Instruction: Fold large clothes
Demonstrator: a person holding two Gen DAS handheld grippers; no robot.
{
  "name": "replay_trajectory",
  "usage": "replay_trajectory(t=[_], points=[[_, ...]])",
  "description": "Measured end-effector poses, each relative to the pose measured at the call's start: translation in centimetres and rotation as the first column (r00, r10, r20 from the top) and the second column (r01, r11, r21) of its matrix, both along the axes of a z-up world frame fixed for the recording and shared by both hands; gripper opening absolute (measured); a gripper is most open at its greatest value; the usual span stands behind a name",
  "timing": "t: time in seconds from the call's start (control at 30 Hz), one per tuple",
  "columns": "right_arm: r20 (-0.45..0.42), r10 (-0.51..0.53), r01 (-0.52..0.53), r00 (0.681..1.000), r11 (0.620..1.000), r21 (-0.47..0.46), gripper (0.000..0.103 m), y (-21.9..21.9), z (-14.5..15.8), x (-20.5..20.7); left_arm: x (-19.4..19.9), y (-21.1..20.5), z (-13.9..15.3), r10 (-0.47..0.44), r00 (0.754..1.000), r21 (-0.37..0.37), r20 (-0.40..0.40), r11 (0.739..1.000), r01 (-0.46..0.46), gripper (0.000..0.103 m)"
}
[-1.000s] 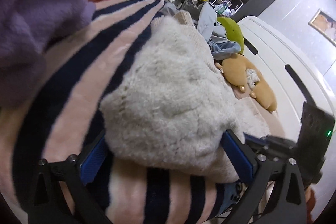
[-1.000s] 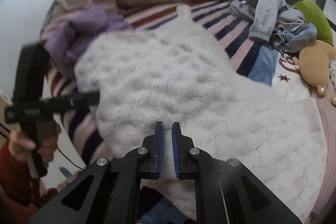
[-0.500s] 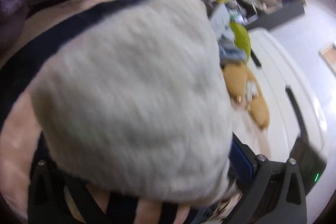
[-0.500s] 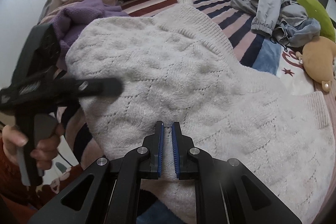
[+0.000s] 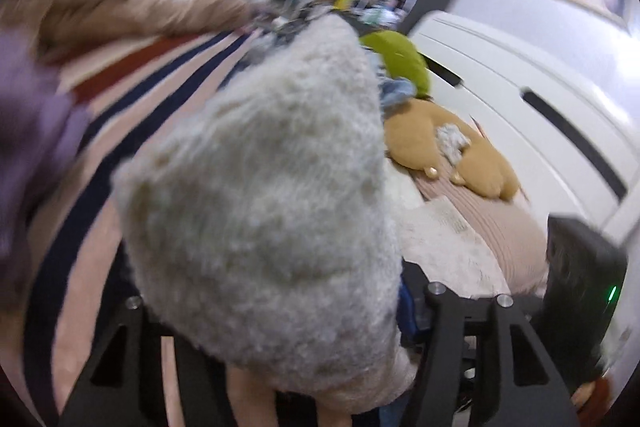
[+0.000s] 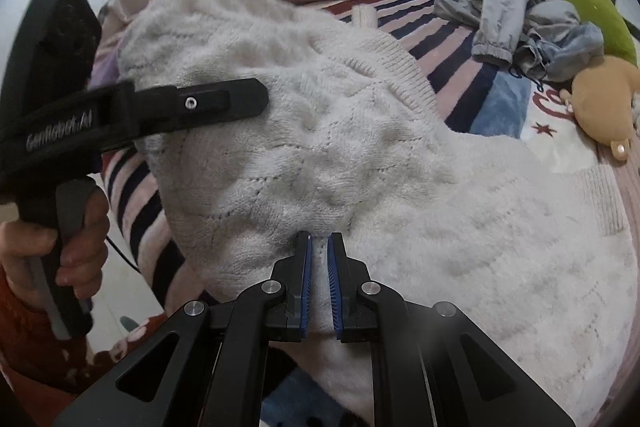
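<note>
Right gripper [image 6: 319, 247]: jaws narrow, just opening slightly, a fold of the cream fluffy cable-knit sweater [image 6: 320, 131] pinched between the blue pads. Left gripper [image 5: 276, 307]: jaws have just been closing, bunched sweater [image 5: 264, 195] fills the gap and hides the left pad; grip looks closed on the knit. In the right wrist view its black finger [image 6: 208, 103] lies against the raised sweater flap, a hand [image 6: 60, 247] in a red sleeve on the handle. Sweater spreads over the near part of the striped pink-navy bed sheet [image 6: 432, 27]. Grey clothes pile [image 6: 520, 23] and tan plush toy [image 6: 604, 103] sit near the bed's far right edge.
</note>
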State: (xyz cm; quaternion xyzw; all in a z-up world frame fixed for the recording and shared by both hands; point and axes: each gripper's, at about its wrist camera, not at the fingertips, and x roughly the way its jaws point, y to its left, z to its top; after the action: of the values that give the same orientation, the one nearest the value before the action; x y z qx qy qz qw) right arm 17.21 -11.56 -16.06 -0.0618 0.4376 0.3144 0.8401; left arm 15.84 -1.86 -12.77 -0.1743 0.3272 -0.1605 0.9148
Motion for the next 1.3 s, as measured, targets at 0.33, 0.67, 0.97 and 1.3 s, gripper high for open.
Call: replay_trajectory(t=[0.33, 0.67, 0.97, 1.3], points=[[0.207, -0.323, 0.310, 0.924, 0.946, 0.091, 0.018, -15.4, 7.4, -3.4, 0.4, -11.2, 2.3, -0.272, 0.960, 0.153, 0.069, 0.954, 0.259, 0.052], [0.179, -0.241, 0.201, 0.954, 0.956, 0.216, 0.030, -17.9, 11.2, -1.4, 1.0, -16.6, 1.9, -0.315, 0.949, 0.195, 0.028, 0.933, 0.304, 0.054], [-0.006, -0.073, 0.073, 0.997, 0.988, 0.137, 0.032, -12.5, 7.4, 2.8, -0.4, -14.6, 2.2, -0.249, 0.968, 0.305, 0.043, 0.925, 0.225, 0.076], [-0.070, -0.108, 0.114, 0.992, 0.988, 0.100, 0.033, -12.2, 5.0, 3.6, -4.7, -7.5, 3.9, -0.231, 0.970, 0.209, 0.070, 0.955, 0.212, 0.089]])
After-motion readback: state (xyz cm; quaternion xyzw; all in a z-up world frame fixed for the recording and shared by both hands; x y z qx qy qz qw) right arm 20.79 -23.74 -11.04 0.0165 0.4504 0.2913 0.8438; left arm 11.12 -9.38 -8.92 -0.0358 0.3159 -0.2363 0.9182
